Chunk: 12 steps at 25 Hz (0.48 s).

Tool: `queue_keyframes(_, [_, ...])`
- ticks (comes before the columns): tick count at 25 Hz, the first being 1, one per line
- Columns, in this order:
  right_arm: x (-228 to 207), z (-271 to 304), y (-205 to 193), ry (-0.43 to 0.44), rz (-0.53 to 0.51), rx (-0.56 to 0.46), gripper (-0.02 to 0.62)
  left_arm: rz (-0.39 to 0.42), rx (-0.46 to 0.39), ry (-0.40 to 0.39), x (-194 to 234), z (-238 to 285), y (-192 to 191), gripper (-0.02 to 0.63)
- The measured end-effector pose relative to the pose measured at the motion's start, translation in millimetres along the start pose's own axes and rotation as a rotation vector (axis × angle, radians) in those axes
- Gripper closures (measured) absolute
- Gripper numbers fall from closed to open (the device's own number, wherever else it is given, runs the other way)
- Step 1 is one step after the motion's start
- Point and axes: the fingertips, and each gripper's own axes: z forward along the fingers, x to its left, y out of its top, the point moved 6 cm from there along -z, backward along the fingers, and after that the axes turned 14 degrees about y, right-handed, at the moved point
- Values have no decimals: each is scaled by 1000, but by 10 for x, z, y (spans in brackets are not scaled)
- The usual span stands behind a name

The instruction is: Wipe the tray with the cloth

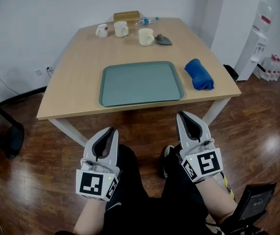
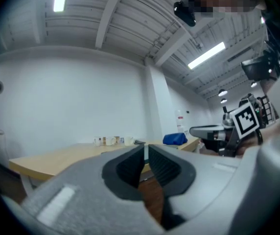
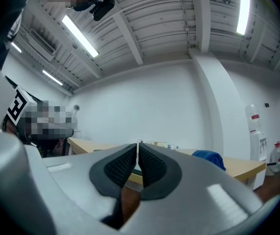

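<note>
Left hand-held gripper [image 1: 111, 131]: jaws pressed together, nothing between them. Right hand-held gripper [image 1: 181, 115]: the same, empty. I hold both over my lap, short of the near edge of the tabletop [image 1: 76, 72].

Straight ahead of both lies the tray [image 1: 141, 82], flat and bare, close to that near edge. The cloth [image 1: 198, 74] lies bunched ahead and to the right of the right hand-held gripper, just beside the tray and near the right edge. This fits a wipe still to come or a cloth laid back after one.

Risks, as I judge them:
- A sideways nudge could send the cloth off the right edge.
- A hard push could slide the unheld tray.
- A long reach could strike the mugs [image 1: 146, 36] at the far side.

Open room: wide bare tabletop left of the tray, little to its right.
</note>
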Motion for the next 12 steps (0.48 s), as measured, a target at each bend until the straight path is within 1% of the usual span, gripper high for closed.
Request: queue_keyframes(12, [-46,-26,-3,-21,-35,-3,578,15,10,18,28,41,-42,580])
